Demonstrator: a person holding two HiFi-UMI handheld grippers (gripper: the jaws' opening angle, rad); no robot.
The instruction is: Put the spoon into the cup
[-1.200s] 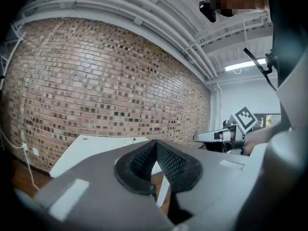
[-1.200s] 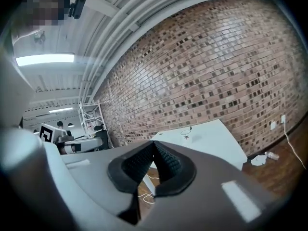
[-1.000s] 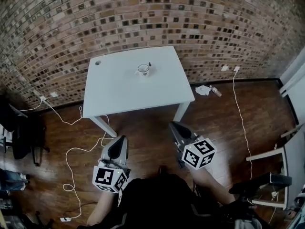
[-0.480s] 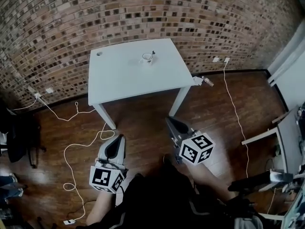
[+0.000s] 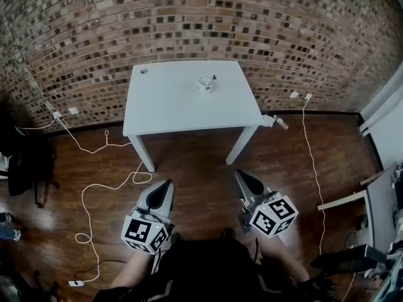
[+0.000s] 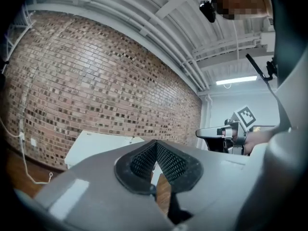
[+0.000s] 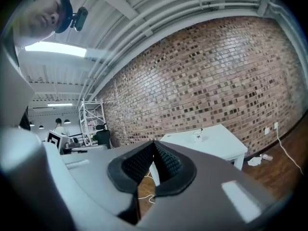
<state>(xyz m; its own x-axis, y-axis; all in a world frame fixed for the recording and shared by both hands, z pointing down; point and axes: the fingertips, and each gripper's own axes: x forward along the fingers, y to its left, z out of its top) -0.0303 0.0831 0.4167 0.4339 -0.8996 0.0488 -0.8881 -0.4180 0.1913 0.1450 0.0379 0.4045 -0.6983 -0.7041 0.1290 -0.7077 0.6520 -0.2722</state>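
Note:
A white cup stands on the far middle of the white table, and a dark spoon leans out of it, handle up. The right gripper view shows the same cup small and far off on the table. Both grippers hang over the wooden floor, well short of the table. My left gripper is shut and empty, its pads meeting at the tip. My right gripper is also shut on nothing, pads together; it also shows in the left gripper view.
A brick wall backs the table. A white cable loops over the floor on the left and another cable runs down the right. Crumpled litter lies by the table's right leg. A dark chair stands left, furniture right.
The head view has swung, so the table now sits a little further right and looks slightly smaller. Both grippers have shifted over the floor and sit lower in the picture, still shut and empty.

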